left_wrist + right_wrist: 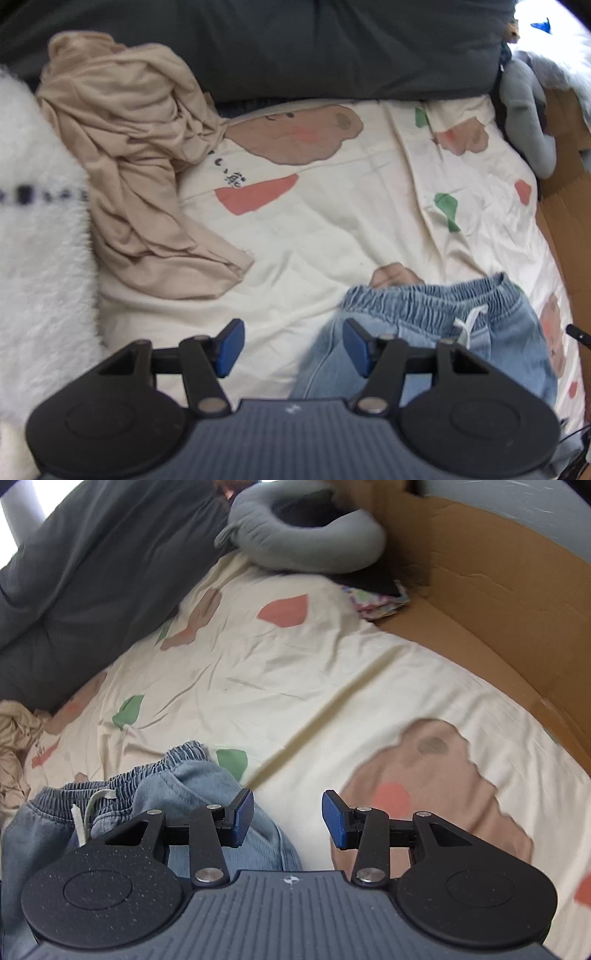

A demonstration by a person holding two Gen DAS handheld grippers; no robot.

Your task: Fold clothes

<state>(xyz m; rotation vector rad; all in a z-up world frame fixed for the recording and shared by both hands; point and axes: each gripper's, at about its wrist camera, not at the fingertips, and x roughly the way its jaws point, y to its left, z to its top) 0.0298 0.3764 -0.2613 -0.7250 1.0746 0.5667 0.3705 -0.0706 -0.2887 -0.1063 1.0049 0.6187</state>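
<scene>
Both grippers, left (293, 347) and right (288, 819), hang open and empty over the jeans' (436, 343) two sides, seemingly to pinch them for folding, while farther off a beige garment (136, 166) waits crumpled on the sheet (332, 229)

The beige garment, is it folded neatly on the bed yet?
No, the beige garment lies crumpled in a loose heap on the bear-print sheet, with no flat folds.

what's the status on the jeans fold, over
Left gripper open, empty. Right gripper open, empty. Jeans unfolded on sheet. Nothing in the way.
</scene>
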